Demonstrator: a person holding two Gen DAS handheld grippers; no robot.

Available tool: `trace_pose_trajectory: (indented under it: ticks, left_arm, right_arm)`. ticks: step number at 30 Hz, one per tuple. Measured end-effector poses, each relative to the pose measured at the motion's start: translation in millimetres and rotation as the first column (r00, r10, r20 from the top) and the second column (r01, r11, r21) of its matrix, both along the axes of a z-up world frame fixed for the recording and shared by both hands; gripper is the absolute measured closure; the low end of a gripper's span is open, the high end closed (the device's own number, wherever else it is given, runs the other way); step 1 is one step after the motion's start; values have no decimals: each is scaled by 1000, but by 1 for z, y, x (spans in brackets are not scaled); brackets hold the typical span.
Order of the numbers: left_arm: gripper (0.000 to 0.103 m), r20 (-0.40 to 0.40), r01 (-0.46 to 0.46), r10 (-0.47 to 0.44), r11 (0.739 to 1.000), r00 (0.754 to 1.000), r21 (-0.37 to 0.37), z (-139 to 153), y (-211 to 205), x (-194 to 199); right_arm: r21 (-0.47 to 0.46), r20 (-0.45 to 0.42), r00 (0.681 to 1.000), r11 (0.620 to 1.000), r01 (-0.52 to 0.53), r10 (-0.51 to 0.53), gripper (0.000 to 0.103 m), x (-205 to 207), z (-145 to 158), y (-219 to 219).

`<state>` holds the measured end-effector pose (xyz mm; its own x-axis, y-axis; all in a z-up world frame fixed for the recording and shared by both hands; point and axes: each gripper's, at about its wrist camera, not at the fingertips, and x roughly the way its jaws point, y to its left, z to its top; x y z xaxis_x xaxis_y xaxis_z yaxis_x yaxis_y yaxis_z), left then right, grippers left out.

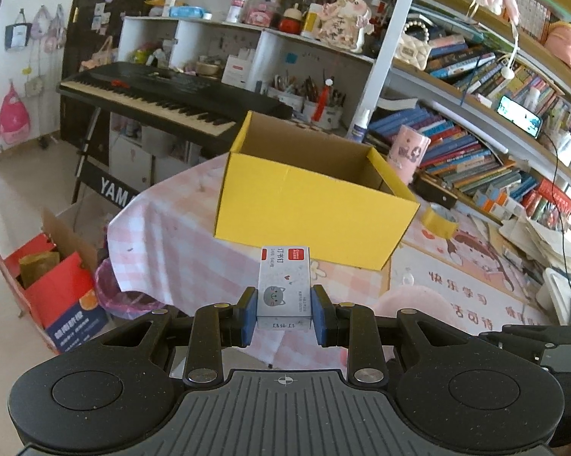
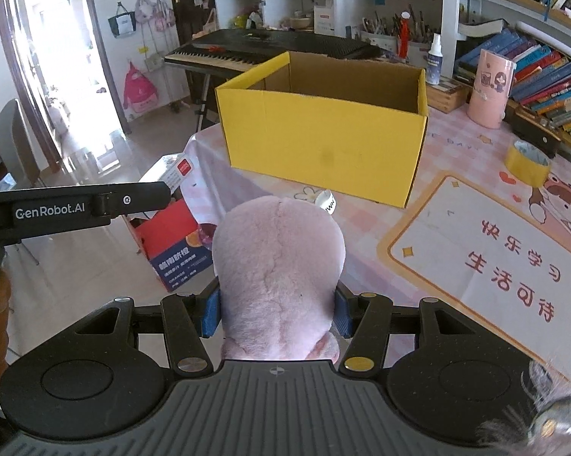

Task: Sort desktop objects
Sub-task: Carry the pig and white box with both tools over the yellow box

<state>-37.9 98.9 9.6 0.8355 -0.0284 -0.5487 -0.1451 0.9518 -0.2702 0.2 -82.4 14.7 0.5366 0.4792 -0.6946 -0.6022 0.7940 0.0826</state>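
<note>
Jaws of both grippers are clamped on cargo. The left gripper (image 1: 284,313) pinches a small staple box (image 1: 284,287) printed with a grey cat between its blue pads, held above the near edge of the bench (image 1: 179,243). The right gripper (image 2: 277,313) squeezes a pink plush toy (image 2: 279,273), which bulges past the pads and blocks the view of the bench just ahead.

Beyond both stands an open yellow cardboard box (image 1: 308,209), its inside bare as far as can be seen, on the pink checked cloth. A roll of yellow tape (image 2: 527,162) lies to its right, near a pink cylindrical container (image 2: 490,89) and rows of books (image 2: 548,76). A black keyboard (image 1: 164,100) stands behind the bench, and a red carton (image 1: 57,292) sits on the floor at left.
</note>
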Motion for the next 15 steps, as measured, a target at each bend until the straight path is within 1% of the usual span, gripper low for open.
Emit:
trace_pose_trajectory:
  ticks: [5,15]
  left_arm:
    - [75,18,8,-8,1000,1000,2,3,3,4]
    - [75,76,45,-48,998,996,35,17,5,17]
  right_arm:
    - [-4,22,1000,1000,3,-3,51,2,4,5]
    - [15,67,997,1000,28,-29,50,19,21,10]
